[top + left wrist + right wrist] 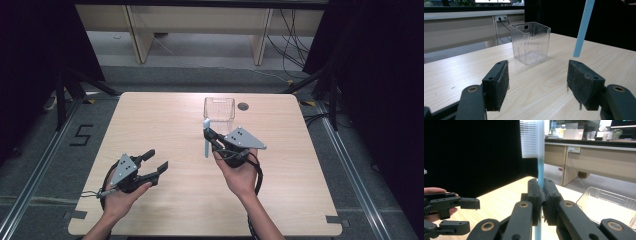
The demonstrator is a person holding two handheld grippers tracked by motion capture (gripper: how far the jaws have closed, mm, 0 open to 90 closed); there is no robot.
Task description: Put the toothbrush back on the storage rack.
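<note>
Right gripper (212,137) sits centre of the high view, jaws clamped tight on a light-blue toothbrush (206,137), gripped mid-handle. Brush hangs near vertical, bristle head up (529,138), handle tip clear of the table (150,115). Clear ribbed bin (219,108) stands just above it in frame, close beyond the jaws, opening up. Long axis already roughly lines up with the bin mouth. Left gripper (152,165), lower left, jaws wide apart, holding nothing, farther off.

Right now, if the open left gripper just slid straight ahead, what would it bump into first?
Probably the clear ribbed container, standing roughly ahead of the left gripper with bare table before it. The blue toothbrush hangs off to one side; depth is uncertain.
</note>
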